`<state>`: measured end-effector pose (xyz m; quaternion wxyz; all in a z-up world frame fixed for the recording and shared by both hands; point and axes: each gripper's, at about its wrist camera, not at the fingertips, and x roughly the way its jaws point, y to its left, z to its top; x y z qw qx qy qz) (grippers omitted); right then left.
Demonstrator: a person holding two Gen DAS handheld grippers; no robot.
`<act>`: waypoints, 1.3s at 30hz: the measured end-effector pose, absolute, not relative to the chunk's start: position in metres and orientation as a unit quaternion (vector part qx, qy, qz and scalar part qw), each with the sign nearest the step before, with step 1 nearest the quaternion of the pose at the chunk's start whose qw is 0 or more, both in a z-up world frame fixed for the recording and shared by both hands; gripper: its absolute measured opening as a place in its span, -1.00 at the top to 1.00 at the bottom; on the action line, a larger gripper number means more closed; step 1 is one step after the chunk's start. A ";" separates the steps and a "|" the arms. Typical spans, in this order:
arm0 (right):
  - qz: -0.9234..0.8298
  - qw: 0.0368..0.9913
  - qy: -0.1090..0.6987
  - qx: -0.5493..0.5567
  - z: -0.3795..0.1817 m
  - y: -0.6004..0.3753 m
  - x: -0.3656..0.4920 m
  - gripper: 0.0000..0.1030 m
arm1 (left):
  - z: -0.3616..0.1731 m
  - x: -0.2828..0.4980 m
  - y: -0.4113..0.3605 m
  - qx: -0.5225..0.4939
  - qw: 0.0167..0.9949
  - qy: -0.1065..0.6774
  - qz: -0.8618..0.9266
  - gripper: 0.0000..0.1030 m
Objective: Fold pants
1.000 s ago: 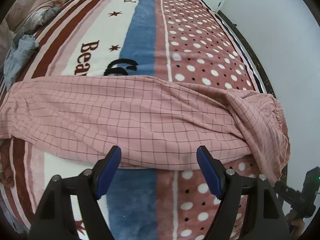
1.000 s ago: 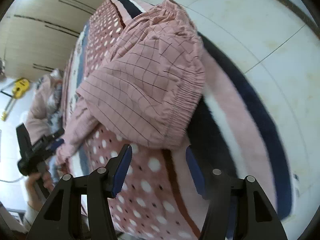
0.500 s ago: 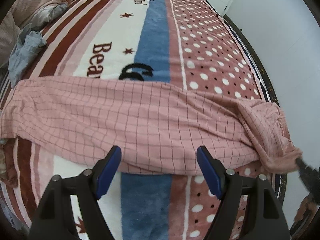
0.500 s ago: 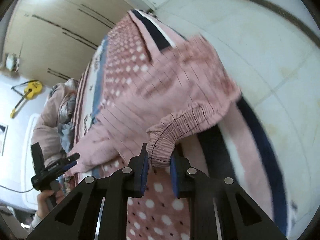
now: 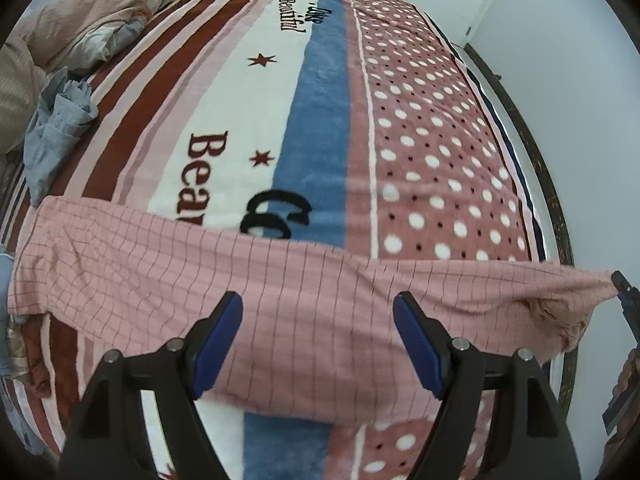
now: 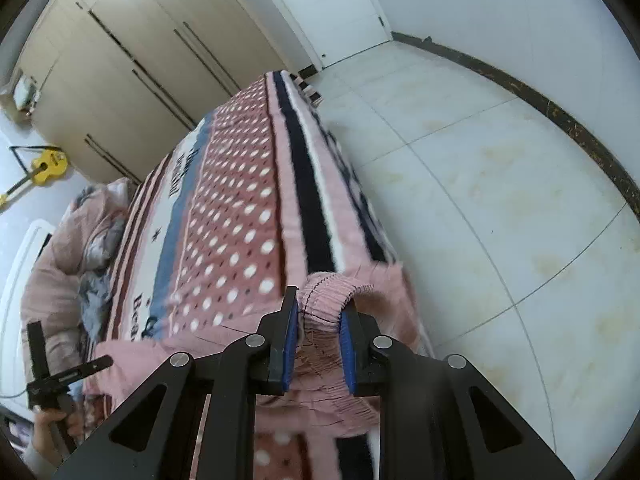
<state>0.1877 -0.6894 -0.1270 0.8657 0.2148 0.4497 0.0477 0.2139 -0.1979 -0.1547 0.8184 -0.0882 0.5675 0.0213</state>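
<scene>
Pink checked pants (image 5: 192,280) lie stretched across the near part of the bed, legs to the left, waistband to the right. My left gripper (image 5: 318,340) hovers open above their middle, blue pads wide apart and touching nothing. My right gripper (image 6: 318,346) is shut on the gathered elastic waistband (image 6: 328,292), lifted off the bed's corner. In the left wrist view the right gripper (image 5: 624,292) shows at the far right edge, pulling the waist end (image 5: 560,304) taut out past the bed's side. The left gripper (image 6: 60,376) appears at the lower left of the right wrist view.
The bed carries a striped and dotted blanket (image 5: 432,140). Bedding (image 5: 80,20) and a grey-blue garment (image 5: 56,132) are piled at the far left. Tiled floor (image 6: 500,200) lies right of the bed; wardrobes (image 6: 132,60), a door and a yellow guitar (image 6: 46,164) stand behind.
My right gripper closed on the waistband, then lifted and pulled it outward, so the pants went from slumped to stretched. The left gripper rose a little and stayed open.
</scene>
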 end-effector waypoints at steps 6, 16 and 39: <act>0.051 0.857 0.473 0.198 -0.147 -0.699 0.223 0.74 | -0.159 0.236 -0.212 -0.083 0.817 0.570 0.028 -0.44; 0.057 0.817 0.531 0.217 -0.187 -0.709 0.256 0.32 | -0.185 0.251 -0.211 -0.098 0.804 0.585 0.049 -0.44; 0.192 0.773 0.583 0.161 -0.233 -0.588 0.278 0.96 | -0.209 0.233 -0.159 -0.124 0.781 0.607 0.077 -0.44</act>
